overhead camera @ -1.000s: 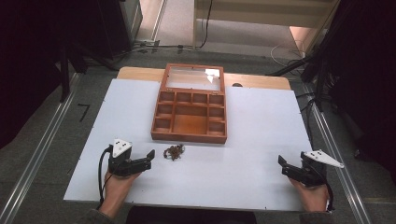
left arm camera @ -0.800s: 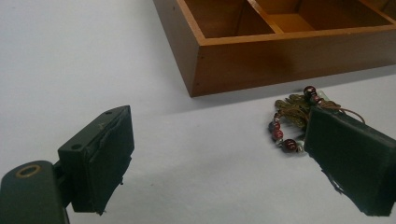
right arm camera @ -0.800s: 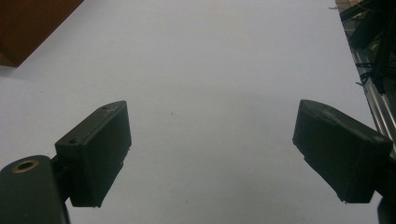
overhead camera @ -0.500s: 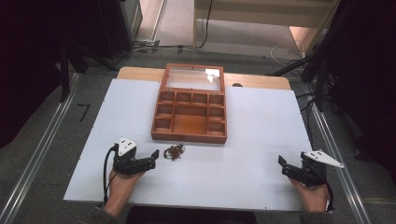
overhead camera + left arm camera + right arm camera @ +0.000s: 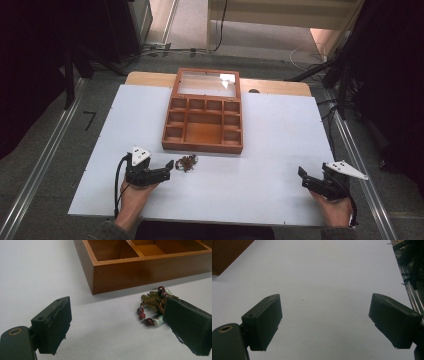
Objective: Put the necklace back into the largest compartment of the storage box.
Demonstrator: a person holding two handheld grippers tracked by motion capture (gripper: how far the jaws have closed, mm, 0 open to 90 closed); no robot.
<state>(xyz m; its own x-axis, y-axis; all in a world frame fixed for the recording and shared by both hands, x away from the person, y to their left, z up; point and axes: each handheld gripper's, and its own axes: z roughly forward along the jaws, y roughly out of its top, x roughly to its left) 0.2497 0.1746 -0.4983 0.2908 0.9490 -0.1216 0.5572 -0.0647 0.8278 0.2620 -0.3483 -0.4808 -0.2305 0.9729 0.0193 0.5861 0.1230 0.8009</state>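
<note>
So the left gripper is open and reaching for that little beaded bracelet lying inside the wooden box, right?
Not quite. The beaded bracelet lies on the white table, just in front of the wooden box, not inside it. The left gripper view shows this plainly. The left gripper is indeed open and close beside the bracelet.
</note>
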